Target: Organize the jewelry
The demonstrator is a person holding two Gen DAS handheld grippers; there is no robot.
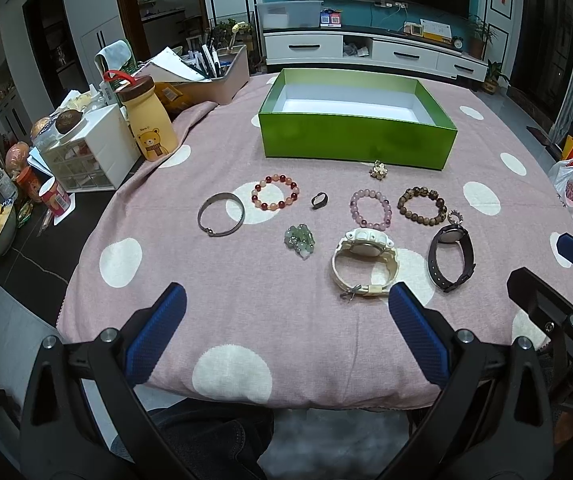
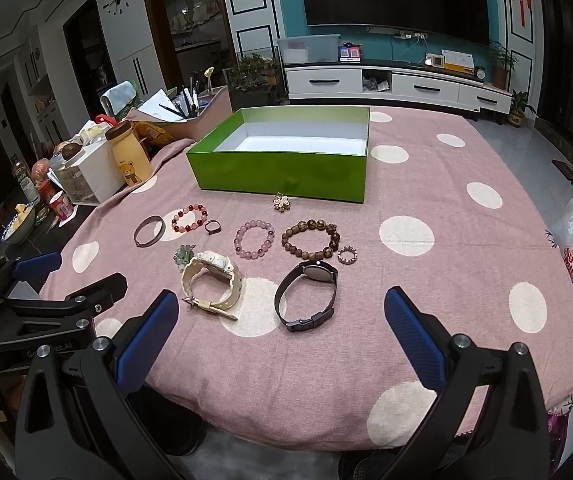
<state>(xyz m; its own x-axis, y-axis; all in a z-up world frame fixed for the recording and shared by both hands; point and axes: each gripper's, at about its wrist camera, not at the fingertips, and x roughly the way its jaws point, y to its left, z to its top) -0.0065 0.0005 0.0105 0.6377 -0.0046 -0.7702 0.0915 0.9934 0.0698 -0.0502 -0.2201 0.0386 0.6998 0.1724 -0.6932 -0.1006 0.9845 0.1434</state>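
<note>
Currently both of my grippers hover over the near edge of the worktop point(image 1: 306, 344), which is covered by a pink cloth with white dots. Left gripper point(image 1: 286, 320): jaws wide apart, holding nothing. Right gripper point(image 2: 280, 322): jaws wide apart, also holding nothing. Neither touches any jewelry.

Green box point(image 1: 356, 142) sits open at the far side of the cloth; its white interior shows no contents.

Jewelry lies on the cloth in front of the box, all pieces apart from the box:
- small gold-toned brooch point(image 1: 378, 170), just before the box's front wall;
- silver bangle point(image 1: 221, 214), farthest left;
- red-and-peach bead bracelet point(image 1: 275, 192), just right of the bangle;
- small dark ring point(image 1: 319, 200);
- pale purple bead bracelet point(image 1: 371, 208);
- brown wooden bead bracelet point(image 1: 422, 204);
- small studded ring point(image 1: 455, 217), touching or just beside the brown beads, cannot tell which;
- green jade cluster point(image 1: 299, 240), nearer to me, below the red beads;
- white watch point(image 1: 364, 266), standing on its strap edge, buckle toward me;
- black watch point(image 1: 451, 257), right of the white one, also on edge.

Left of the cloth: yellow bear bottle point(image 1: 151, 122) and a white drawer organiser point(image 1: 88, 156).
</note>
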